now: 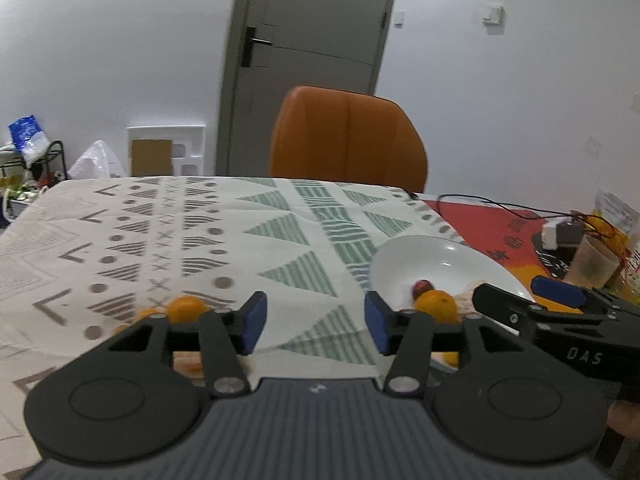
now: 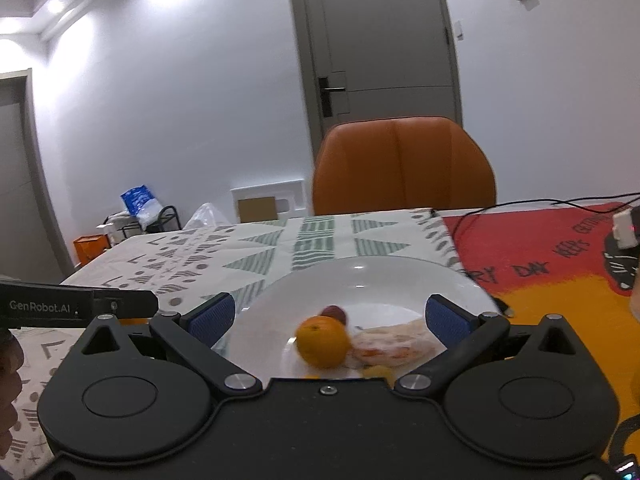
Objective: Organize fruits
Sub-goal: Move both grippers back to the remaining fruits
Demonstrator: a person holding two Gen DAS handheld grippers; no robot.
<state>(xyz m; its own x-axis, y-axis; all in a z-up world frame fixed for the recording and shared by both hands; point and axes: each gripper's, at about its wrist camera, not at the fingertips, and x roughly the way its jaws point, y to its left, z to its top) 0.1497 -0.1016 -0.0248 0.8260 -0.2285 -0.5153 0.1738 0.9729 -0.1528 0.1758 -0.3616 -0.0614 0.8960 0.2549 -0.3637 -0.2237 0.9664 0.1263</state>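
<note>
A white plate sits on the patterned tablecloth; it also shows in the left wrist view. In it lie an orange, a small dark red fruit, a pale peeled fruit piece and a small yellow bit. My right gripper is open and empty, its fingers either side of the plate's near part. My left gripper is open and empty over the cloth, left of the plate. Oranges lie on the cloth behind its left finger. The right gripper shows in the left wrist view.
An orange chair stands behind the table's far edge. A red and yellow mat lies right of the cloth with a black cable, a charger and a cup. Clutter stands on the floor at far left.
</note>
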